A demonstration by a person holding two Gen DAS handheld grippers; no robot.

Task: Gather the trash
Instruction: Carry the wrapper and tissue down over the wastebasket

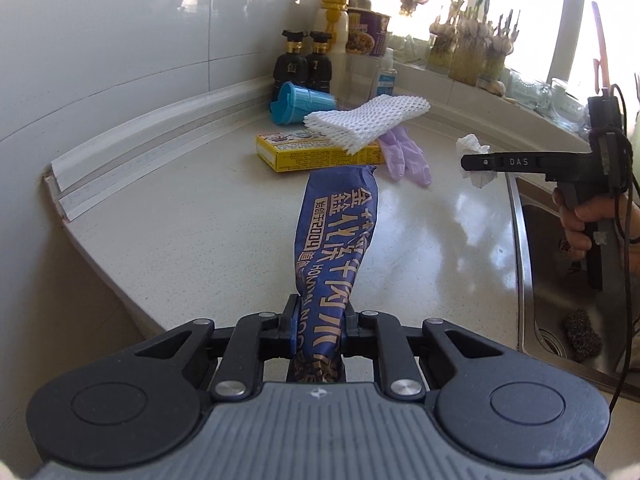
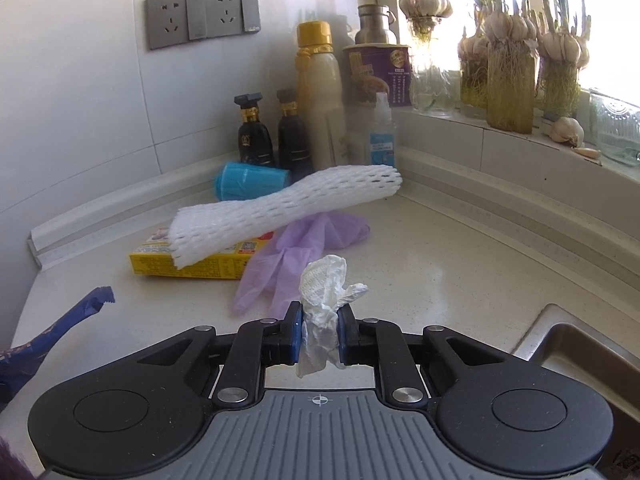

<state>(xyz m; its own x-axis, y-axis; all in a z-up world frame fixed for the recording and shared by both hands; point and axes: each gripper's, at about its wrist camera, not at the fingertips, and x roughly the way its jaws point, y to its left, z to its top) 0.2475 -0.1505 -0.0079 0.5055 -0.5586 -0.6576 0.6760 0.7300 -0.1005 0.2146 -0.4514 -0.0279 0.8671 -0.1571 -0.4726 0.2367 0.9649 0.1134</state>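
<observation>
My left gripper point(image 1: 319, 314) is shut on a long blue snack wrapper point(image 1: 336, 224) with gold lettering, held out over the counter; its tip also shows in the right wrist view point(image 2: 86, 306). My right gripper point(image 2: 319, 326) is shut on a crumpled white tissue point(image 2: 324, 284), held above the counter; it also shows in the left wrist view point(image 1: 480, 162) with the tissue point(image 1: 472, 146). Ahead lie a white foam net sleeve point(image 2: 280, 208), a yellow box point(image 2: 192, 264) under it, and a purple glove point(image 2: 288, 260).
A blue cup point(image 2: 248, 180) lies on its side by two dark bottles point(image 2: 256, 136), a tall yellow-capped bottle point(image 2: 320, 96) and a purple noodle cup point(image 2: 380, 72) in the corner. Garlic jars point(image 2: 512, 76) line the sill. The steel sink point(image 1: 560, 280) is at right, holding a dark scrubber point(image 1: 582, 336).
</observation>
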